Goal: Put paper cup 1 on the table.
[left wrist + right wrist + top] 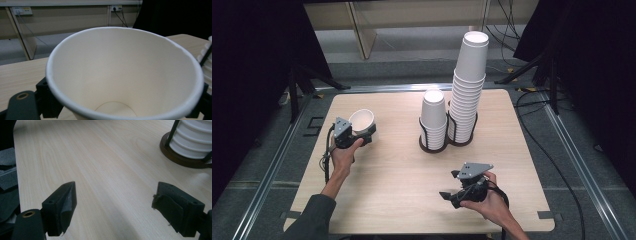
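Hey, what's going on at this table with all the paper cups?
A person is working at a wooden table with a grasping tool in each hand. The left tool is clamped on a single white paper cup, held with its mouth facing up over the left side of the table. The right tool is open and holds nothing, near the front edge. Toward the back, a dark double holder carries a short stack of cups beside a much taller stack.

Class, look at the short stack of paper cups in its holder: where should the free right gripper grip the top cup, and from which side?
Probably grip the top cup of the short stack across its bare sidewall, coming in from the near side with the open right gripper. It sits upside down, its base up, above the holder rods, so the wall is exposed.
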Action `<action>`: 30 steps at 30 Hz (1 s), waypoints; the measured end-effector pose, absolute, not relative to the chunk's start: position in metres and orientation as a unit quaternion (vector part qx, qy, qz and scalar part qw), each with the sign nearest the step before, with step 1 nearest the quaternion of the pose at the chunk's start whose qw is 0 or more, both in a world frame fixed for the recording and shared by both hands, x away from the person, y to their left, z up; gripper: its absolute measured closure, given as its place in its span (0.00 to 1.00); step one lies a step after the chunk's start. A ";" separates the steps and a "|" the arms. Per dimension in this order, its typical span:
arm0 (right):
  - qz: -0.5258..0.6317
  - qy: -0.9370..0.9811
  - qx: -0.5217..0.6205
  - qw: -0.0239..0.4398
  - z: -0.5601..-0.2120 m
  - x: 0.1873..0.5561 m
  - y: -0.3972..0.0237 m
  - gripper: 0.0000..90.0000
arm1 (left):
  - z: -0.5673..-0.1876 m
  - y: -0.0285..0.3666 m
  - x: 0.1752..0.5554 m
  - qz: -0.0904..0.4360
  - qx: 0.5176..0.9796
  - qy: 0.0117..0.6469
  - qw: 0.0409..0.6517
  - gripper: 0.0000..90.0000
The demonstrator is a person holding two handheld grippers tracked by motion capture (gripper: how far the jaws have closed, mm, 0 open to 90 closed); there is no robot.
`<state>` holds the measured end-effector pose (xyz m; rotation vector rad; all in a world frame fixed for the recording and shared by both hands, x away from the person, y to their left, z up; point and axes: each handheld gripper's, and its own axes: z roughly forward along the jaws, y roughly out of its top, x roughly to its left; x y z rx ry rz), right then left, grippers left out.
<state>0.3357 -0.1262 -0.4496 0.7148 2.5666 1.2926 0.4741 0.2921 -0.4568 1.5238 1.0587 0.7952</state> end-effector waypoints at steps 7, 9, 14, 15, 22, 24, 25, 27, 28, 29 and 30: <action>0.433 0.865 0.239 0.080 -0.450 0.335 -0.125 0.21 | -0.462 0.289 0.488 0.344 0.646 0.448 0.513 0.16; 0.433 0.866 0.234 0.087 -0.451 0.335 -0.124 0.21 | -0.466 0.286 0.493 0.344 0.649 0.450 0.508 0.16; 0.432 0.867 0.235 0.079 -0.451 0.335 -0.124 0.21 | -0.471 0.285 0.500 0.346 0.649 0.457 0.500 0.15; 0.431 0.868 0.230 0.085 -0.451 0.335 -0.124 0.21 | -0.471 0.285 0.502 0.346 0.648 0.458 0.501 0.15; 0.432 0.869 0.229 0.078 -0.451 0.334 -0.123 0.21 | -0.479 0.284 0.506 0.355 0.652 0.459 0.489 0.14; 0.431 0.869 0.229 0.077 -0.451 0.334 -0.123 0.21 | -0.482 0.284 0.507 0.353 0.651 0.459 0.491 0.13; 0.431 0.869 0.229 0.077 -0.451 0.334 -0.123 0.21 | -0.483 0.285 0.507 0.353 0.650 0.457 0.494 0.13; 0.432 0.869 0.230 0.075 -0.451 0.334 -0.123 0.21 | -0.483 0.286 0.506 0.347 0.653 0.457 0.494 0.13; 0.432 0.869 0.229 0.076 -0.451 0.334 -0.123 0.21 | -0.483 0.287 0.506 0.346 0.655 0.456 0.493 0.13; 0.432 0.868 0.231 0.076 -0.451 0.334 -0.123 0.21 | -0.483 0.287 0.506 0.347 0.657 0.455 0.490 0.13; 0.432 0.868 0.231 0.076 -0.451 0.334 -0.123 0.21 | -0.483 0.287 0.506 0.346 0.659 0.455 0.488 0.13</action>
